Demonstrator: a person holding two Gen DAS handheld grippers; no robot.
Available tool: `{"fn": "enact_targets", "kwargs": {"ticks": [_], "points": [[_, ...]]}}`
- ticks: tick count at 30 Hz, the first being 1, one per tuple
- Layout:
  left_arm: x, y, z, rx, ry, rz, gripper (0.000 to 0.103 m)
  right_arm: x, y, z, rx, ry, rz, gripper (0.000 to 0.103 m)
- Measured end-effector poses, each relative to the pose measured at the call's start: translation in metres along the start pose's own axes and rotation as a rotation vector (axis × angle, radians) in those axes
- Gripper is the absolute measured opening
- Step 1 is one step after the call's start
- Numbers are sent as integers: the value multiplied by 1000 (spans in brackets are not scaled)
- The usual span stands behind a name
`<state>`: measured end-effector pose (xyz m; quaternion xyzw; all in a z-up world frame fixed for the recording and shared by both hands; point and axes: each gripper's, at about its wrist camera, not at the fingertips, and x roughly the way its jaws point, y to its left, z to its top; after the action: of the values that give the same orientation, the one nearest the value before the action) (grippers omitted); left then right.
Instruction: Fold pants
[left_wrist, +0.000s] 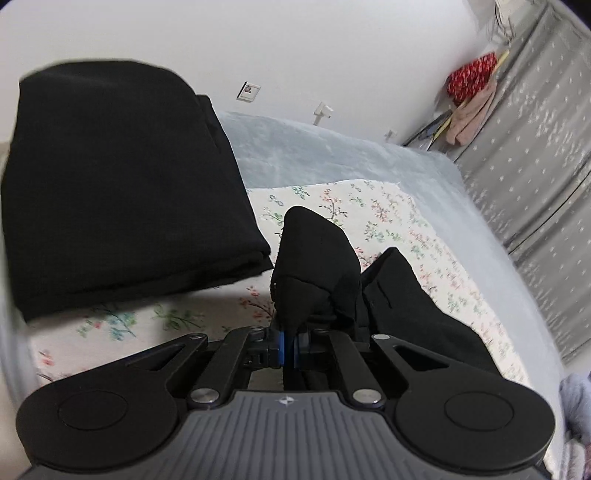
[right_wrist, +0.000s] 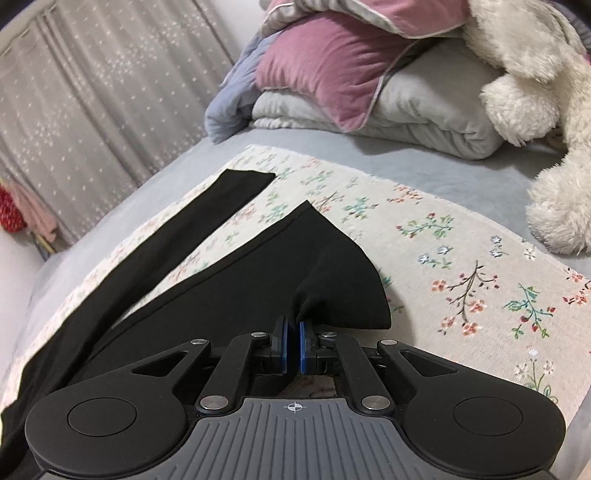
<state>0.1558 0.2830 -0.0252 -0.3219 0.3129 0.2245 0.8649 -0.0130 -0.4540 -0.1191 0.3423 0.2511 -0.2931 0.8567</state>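
Note:
The black pants lie on a floral cloth (right_wrist: 443, 240) spread over the bed. In the left wrist view my left gripper (left_wrist: 289, 341) is shut on a bunched, lifted part of the pants (left_wrist: 317, 266), and more of the fabric trails off to the right. In the right wrist view my right gripper (right_wrist: 293, 332) is shut on a raised fold of one pant leg (right_wrist: 258, 273). The other leg (right_wrist: 184, 236) lies flat and stretches away to the upper left. Each gripper's blue pads pinch fabric between them.
A folded black garment (left_wrist: 118, 184) sits on the left of the bed. Pillows (right_wrist: 325, 70) and a white plush toy (right_wrist: 535, 92) are piled at the far end. Grey curtains (left_wrist: 535, 166) run along the bed's side, with red and pink cloths (left_wrist: 469, 92) hanging by them.

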Motion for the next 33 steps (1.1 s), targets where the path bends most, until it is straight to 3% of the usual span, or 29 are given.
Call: {"fn": "enact_targets", "kwargs": {"ticks": [4, 6, 8, 10, 11, 12, 14, 16, 18, 20, 21, 24, 29, 33], "points": [[23, -15, -13, 159, 61, 60, 4, 11, 1, 1, -6, 55, -39, 5], [40, -11, -22, 156, 100, 84, 15, 14, -2, -1, 16, 85, -61, 9], [54, -2, -31, 156, 72, 103, 32, 12, -7, -1, 51, 87, -73, 14], [64, 1, -23, 93, 143, 130, 32, 4, -11, -1, 86, 63, -86, 16], [60, 5, -17, 50, 110, 71, 35, -2, -12, -1, 98, 38, -102, 16], [56, 6, -12, 51, 79, 58, 40, -9, -13, 0, 106, 14, -116, 17], [44, 7, -4, 89, 12, 99, 52, -26, -12, 2, 117, -32, -155, 20], [32, 14, 3, 91, -48, 97, 56, -45, -7, 9, 109, -56, -159, 21], [23, 24, 14, 58, -104, 109, 62, -65, 4, 17, 54, -93, -171, 38], [20, 31, 23, 24, -138, 117, 65, -79, 18, 21, -45, -140, -181, 77], [21, 30, 25, 19, -143, 117, 65, -80, 23, 23, -89, -146, -188, 82], [28, 15, 33, 74, -120, 54, 70, -70, 30, 29, -137, -136, -167, 82], [57, -35, 39, 216, -52, -41, 83, -11, 39, 35, -176, -18, -127, 82], [108, -93, 44, 380, 32, -147, 97, 31, 56, 58, -240, 30, -98, 82]]}}
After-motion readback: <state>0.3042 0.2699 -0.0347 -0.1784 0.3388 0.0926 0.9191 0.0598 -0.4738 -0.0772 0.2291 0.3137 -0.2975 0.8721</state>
